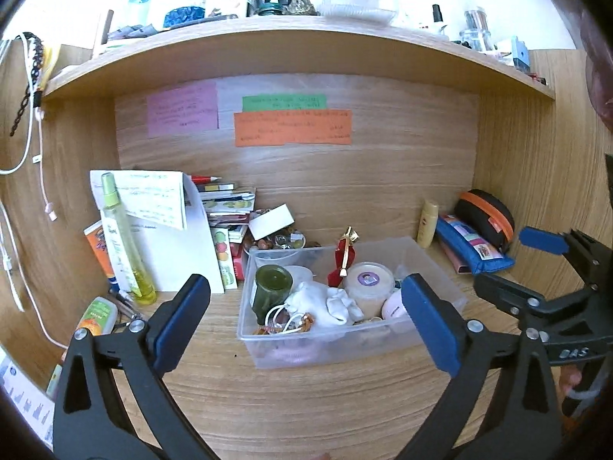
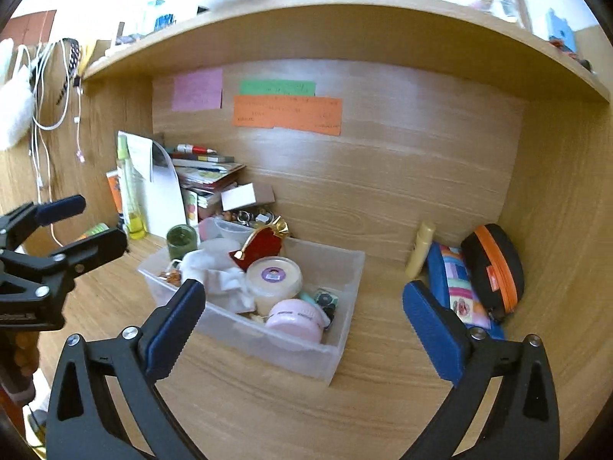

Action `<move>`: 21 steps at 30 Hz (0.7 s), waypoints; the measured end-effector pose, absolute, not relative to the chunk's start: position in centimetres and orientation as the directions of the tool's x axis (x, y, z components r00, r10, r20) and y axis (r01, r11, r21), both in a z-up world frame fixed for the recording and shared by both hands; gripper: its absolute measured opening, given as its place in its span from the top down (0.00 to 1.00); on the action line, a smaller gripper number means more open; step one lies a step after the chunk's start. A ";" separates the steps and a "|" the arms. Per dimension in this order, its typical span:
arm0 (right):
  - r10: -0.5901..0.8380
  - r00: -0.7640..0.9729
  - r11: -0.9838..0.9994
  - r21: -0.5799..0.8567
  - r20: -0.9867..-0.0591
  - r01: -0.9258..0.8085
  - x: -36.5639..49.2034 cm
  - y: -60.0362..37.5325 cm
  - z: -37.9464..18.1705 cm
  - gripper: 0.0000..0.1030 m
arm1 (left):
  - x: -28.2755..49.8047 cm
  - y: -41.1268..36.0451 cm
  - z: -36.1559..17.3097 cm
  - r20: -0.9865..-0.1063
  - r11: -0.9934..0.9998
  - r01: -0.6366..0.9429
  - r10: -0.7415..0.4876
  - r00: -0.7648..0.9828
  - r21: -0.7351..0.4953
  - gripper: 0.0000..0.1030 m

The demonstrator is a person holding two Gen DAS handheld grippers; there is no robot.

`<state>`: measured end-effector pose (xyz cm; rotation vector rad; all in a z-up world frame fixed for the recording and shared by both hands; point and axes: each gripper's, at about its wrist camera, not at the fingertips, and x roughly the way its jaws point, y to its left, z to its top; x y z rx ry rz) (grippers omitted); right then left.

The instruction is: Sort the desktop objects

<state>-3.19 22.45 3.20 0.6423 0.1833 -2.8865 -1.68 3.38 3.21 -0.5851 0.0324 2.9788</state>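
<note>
A clear plastic bin (image 1: 440, 268) (image 2: 345, 280) stands on the wooden desk. It holds a dark green jar (image 1: 272, 287), a white cloth (image 1: 329, 301), a cream tub with a purple label (image 1: 369, 281) (image 2: 274, 280), a pink tub (image 2: 297, 320) and a red and gold trinket (image 1: 345, 257). My left gripper (image 1: 306, 322) is open, hanging in front of the bin with nothing between its fingers. My right gripper (image 2: 302, 326) is open too, nothing in it; the bin lies beyond the gap. Each gripper also shows at the edge of the other's view.
At the back left lean white papers (image 1: 168, 237), a tall yellow-green spray bottle (image 1: 122, 237) and stacked books (image 2: 207, 172). At the right lie a blue pencil case (image 1: 473, 247) (image 2: 456, 287), a black and orange pouch (image 2: 496, 268) and a small cream bottle (image 2: 421, 247). A cluttered shelf (image 1: 306, 38) hangs overhead.
</note>
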 end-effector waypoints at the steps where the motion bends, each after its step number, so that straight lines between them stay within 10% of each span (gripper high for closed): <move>1: -0.149 -0.890 -0.978 -0.066 -0.431 0.196 -2.8 22.6 3.2 0.00 | -1.6 3.4 3.1 -0.383 -0.994 -0.110 0.102 -0.918 0.000 0.01; 21: -0.168 -0.853 -0.982 0.005 -0.494 0.191 -2.5 23.2 1.6 0.00 | -2.4 3.7 1.5 -0.445 -0.989 -0.134 0.145 -0.884 -0.058 0.01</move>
